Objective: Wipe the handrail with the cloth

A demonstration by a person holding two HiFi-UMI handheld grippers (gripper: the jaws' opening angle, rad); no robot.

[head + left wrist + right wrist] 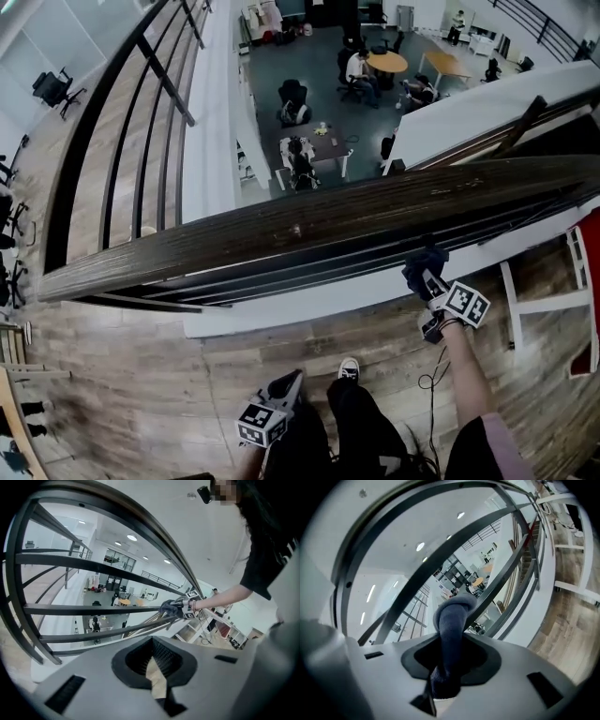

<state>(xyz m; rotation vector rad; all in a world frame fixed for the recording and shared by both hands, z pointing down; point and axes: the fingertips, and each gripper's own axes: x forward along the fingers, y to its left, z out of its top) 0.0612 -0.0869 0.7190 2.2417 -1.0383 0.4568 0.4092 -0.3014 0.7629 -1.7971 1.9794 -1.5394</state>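
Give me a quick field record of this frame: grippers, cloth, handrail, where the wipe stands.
left gripper: low by the person's legs, away from the railing; jaws slightly apart, nothing between
right gripper: raised to the railing, shut on the cloth
cloth: dark blue, bunched, sticks out past the jaws
handrail: dark wooden top rail with metal bars under it
cloth position: just below the handrail's near edge, by the bars; not on the wooden top
wipe: top surface not yet being wiped

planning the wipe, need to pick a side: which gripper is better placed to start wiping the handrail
Right. The right gripper is shut on the cloth and sits up close to the handrail. The left gripper is empty and hangs low by the person's legs, away from it.
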